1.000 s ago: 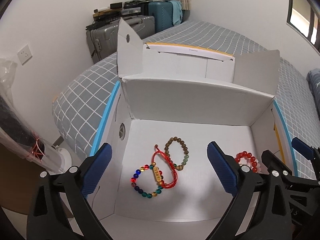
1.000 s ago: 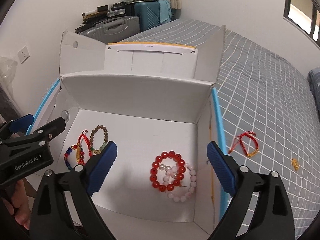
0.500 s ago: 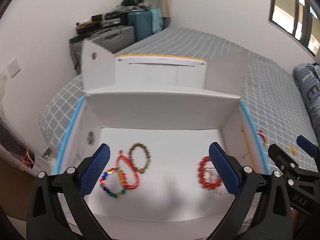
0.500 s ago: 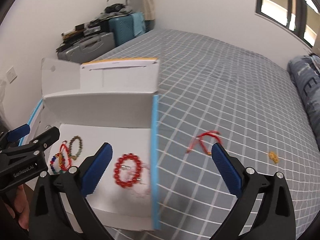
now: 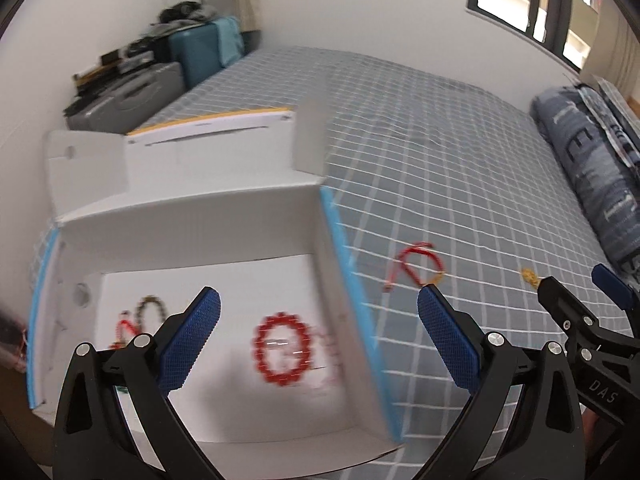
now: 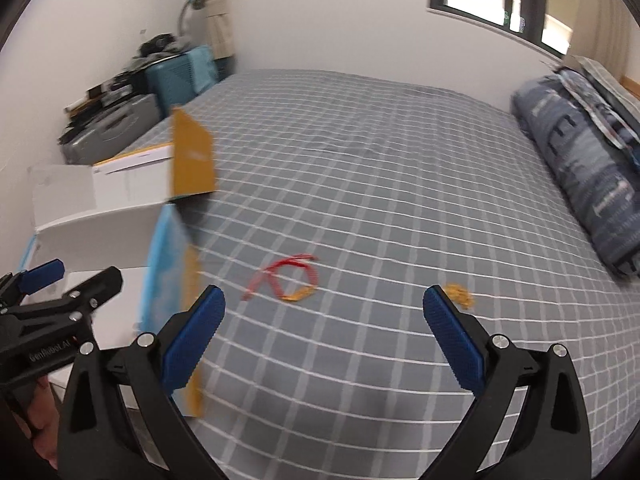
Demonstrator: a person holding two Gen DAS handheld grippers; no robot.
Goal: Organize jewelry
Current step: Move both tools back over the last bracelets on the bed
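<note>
Red cord bracelet [image 6: 285, 280], judged limp and light on the bed [image 6: 400, 184], is best pinched at its cord by the spread, empty right tongs [image 6: 324, 332].

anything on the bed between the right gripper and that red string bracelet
Nothing visible. The right gripper is open and empty, and only bare checked bedspread lies between it and the red string bracelet. The small gold piece sits off to the side.

Red cord bracelet [image 6: 286, 282] on bed, outside box [image 5: 208, 236]
</note>
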